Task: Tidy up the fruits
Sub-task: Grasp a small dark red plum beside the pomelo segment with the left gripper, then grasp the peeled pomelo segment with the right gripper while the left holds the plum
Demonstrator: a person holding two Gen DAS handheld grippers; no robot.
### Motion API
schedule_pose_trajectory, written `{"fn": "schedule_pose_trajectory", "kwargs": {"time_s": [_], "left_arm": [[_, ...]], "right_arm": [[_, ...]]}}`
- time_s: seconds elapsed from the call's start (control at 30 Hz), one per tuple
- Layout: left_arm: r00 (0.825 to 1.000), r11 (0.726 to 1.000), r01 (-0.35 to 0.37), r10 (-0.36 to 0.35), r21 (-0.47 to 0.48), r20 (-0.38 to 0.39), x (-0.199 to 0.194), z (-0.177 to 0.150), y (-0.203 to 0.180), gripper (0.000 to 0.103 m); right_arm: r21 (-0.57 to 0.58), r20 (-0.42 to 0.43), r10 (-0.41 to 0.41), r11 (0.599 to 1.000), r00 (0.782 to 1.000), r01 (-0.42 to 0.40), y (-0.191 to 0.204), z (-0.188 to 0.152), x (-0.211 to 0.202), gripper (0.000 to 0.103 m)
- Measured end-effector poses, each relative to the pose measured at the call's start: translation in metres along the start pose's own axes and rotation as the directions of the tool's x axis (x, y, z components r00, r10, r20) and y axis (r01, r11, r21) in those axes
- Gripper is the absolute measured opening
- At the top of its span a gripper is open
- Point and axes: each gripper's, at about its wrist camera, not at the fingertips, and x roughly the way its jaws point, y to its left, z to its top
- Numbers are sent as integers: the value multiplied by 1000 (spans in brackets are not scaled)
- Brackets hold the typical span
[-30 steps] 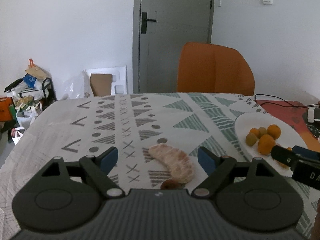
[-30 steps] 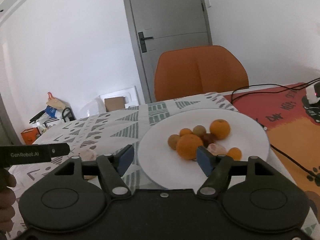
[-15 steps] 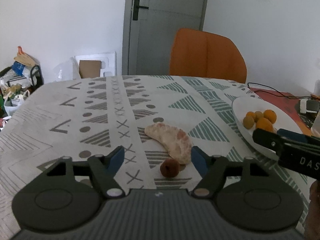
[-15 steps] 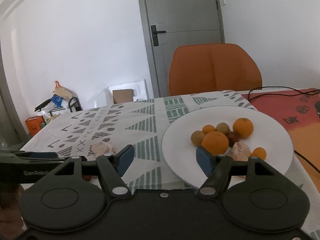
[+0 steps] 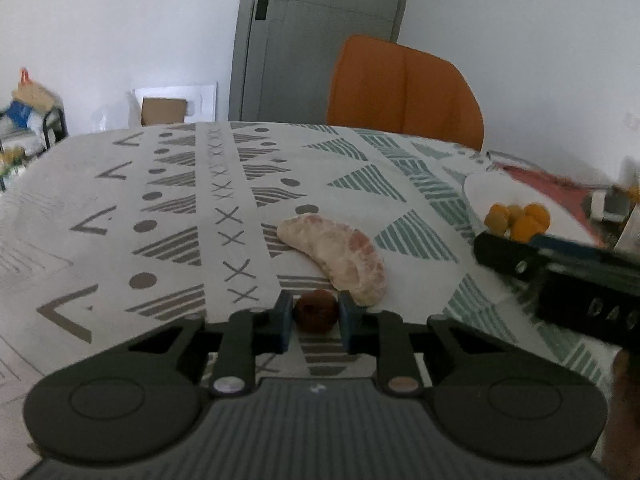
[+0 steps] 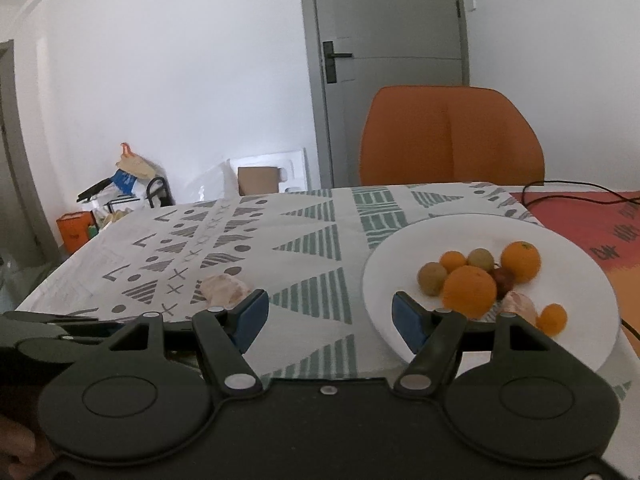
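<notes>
Now left claw pinches small brown fruit.

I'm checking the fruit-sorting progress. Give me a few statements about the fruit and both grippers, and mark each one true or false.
1. The left gripper is shut on the small dark red fruit. True.
2. The right gripper holds an orange. False: its jaws are open with nothing between them.
3. The peeled citrus segment lies on the white plate. False: it lies on the tablecloth.
4. The plate holds several oranges. True.
5. The orange chair stands behind the table. True.
</notes>
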Motion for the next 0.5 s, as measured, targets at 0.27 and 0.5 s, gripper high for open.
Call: {"fn": "schedule_pose_trajectory", "kwargs": {"time_s": [0.27,0.5], "left_arm": [[999,997,-26,29,-72,39,-10,6,26,22],[996,988,-66,74,-139,53,-16,15,50,22]], "right_arm": [[-63,-23,25,998,999,-26,25,2,16,67],[-102,-40,58,993,997,-62,46,5,29,66]]}}
